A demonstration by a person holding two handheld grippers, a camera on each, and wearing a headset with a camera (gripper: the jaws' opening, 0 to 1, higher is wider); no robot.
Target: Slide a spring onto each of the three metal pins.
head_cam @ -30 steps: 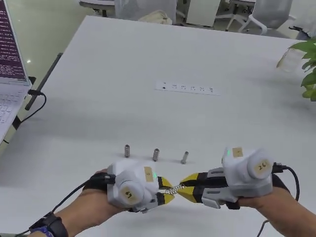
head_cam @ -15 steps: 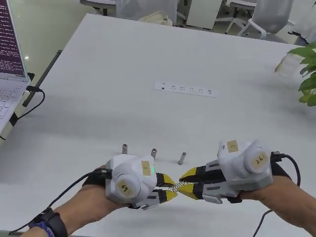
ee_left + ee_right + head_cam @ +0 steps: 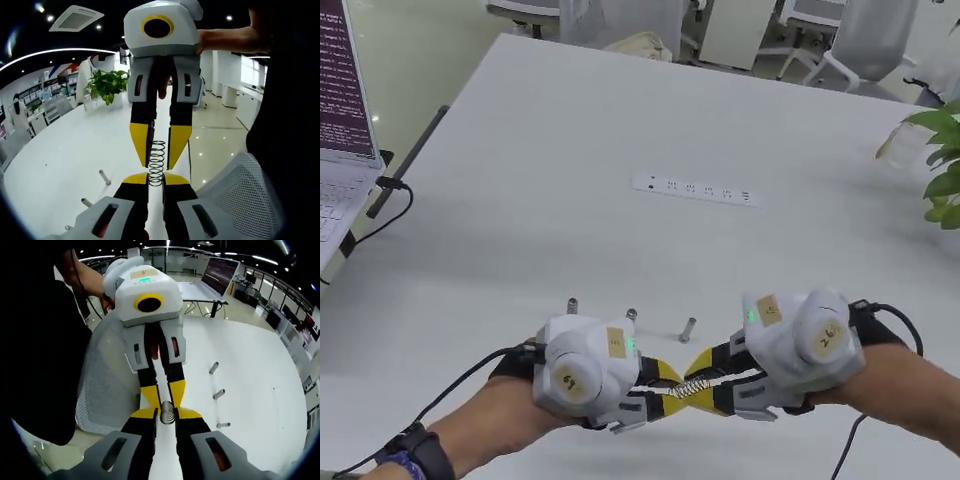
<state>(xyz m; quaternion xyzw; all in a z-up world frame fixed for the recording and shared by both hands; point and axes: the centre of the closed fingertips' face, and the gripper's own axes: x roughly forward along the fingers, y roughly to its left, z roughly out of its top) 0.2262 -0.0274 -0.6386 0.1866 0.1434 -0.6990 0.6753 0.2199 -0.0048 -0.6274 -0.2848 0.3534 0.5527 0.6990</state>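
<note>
Right now the white left hand-held gripper with yellow-tipped black jaws [image 3: 660, 388] and its matching right hand-held gripper [image 3: 708, 372] are meeting tip to tip. Both are clenching the same small silver coiled-wire spring [image 3: 692, 385], one at each end. The spring is hanging in the air between them, on the person's side of the row of three short grey metal pins [image 3: 631, 314], near that row but clear of it. The pins are sitting bare on the white surface [image 3: 620, 150]. I cannot tell whether the pin at the end of the row nearest the right hand-held gripper is leaning.

The risk, as I judge it, is lying in this double hold. If the two hands are pulling or twisting against each other, the coil may be bending out of true. If one side lets go carelessly, the spring could flick off and roll away from the row of pins. A lowered hand could also be knocking a pin over.
</note>
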